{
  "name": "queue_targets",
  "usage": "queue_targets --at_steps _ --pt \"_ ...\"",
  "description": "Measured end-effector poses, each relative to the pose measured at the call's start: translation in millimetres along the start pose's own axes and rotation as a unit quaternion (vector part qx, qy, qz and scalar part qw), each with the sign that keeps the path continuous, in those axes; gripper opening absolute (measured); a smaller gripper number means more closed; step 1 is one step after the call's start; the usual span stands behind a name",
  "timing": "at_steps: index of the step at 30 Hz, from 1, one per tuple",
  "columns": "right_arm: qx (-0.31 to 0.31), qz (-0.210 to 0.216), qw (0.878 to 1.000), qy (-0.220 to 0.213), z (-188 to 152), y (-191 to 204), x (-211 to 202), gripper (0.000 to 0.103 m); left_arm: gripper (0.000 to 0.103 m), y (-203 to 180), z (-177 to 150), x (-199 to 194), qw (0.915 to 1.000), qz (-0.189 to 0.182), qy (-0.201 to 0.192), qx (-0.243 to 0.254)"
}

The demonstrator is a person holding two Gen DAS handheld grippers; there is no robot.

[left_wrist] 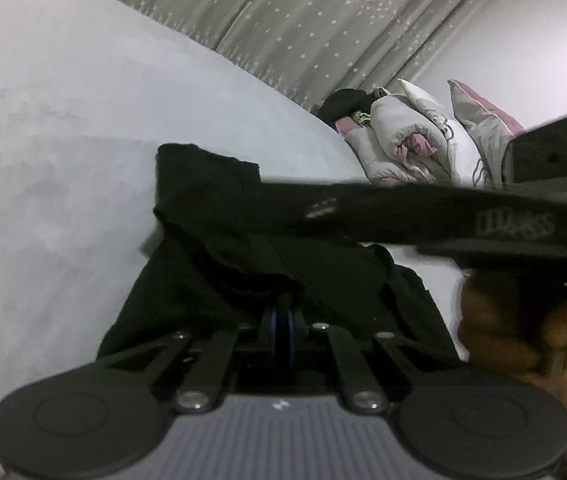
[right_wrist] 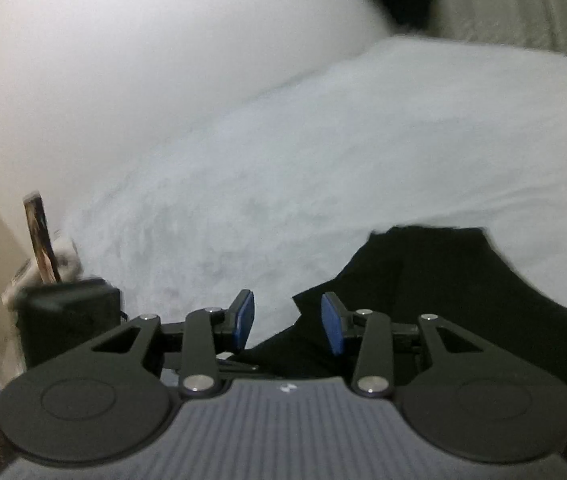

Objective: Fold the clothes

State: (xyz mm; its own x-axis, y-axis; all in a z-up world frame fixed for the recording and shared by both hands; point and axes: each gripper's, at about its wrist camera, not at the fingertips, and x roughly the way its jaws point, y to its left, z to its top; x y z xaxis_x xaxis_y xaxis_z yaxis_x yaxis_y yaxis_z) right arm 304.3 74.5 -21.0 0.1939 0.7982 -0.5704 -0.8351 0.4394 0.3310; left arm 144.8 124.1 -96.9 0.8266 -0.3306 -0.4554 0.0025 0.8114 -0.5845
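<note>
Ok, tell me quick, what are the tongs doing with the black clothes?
Left tongs shut on black garment. Right tongs open, empty, over garment's edge. Right tool crosses left view; nothing blocks the white bed.

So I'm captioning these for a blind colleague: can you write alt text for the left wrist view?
The left gripper is shut on a black garment lying on a white bed. The right gripper's dark body crosses the frame, blurred. Rolled bedding and a star-patterned curtain sit behind.
</note>
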Motion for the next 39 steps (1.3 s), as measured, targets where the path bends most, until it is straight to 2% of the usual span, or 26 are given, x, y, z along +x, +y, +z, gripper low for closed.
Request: queue_targets --at_steps 6,9,10,13,17,23,29,36,39 --pt "-0.035 -0.032 0.997 0.063 -0.1 -8.5 50.5 0.041 0.006 -0.8 -1.8 1.4 1.0 0.0 0.002 -0.001" --pt "-0.047 -0.047 0.997 0.05 -2.7 -7.1 53.8 0.024 0.006 -4.2 -2.7 1.5 1.0 0.003 -0.001 0.005" --pt "-0.041 -0.049 0.997 0.04 -5.0 -6.6 51.1 0.014 0.006 -4.6 -2.4 -0.2 0.9999 0.004 -0.006 0.009" --pt "-0.014 -0.052 0.999 0.002 -10.6 -9.0 40.3 0.004 0.006 -5.7 -1.4 -5.8 0.9995 0.009 -0.023 0.022" --pt "0.047 -0.047 0.996 -0.056 -18.0 -20.4 24.1 0.004 0.005 -6.7 -0.7 -11.3 0.9987 0.009 -0.036 0.033" --pt "0.132 -0.043 0.982 -0.124 -30.8 -37.5 8.0 0.004 0.005 -9.6 -0.4 -15.8 0.9979 0.001 -0.046 0.045" --pt "0.206 -0.045 0.966 -0.152 -43.4 -60.4 -8.2 0.004 0.005 -19.1 -3.6 -15.0 0.9967 -0.005 -0.041 0.069" --pt "0.224 -0.049 0.956 -0.184 -44.4 -60.7 -30.4 0.004 0.005 -31.1 -5.9 -16.0 0.9945 -0.013 -0.039 0.097" --pt "0.223 -0.072 0.953 -0.19 -41.1 -54.3 -42.4 0.004 0.005 -35.8 -6.9 -15.8 0.9933 -0.012 -0.035 0.109"
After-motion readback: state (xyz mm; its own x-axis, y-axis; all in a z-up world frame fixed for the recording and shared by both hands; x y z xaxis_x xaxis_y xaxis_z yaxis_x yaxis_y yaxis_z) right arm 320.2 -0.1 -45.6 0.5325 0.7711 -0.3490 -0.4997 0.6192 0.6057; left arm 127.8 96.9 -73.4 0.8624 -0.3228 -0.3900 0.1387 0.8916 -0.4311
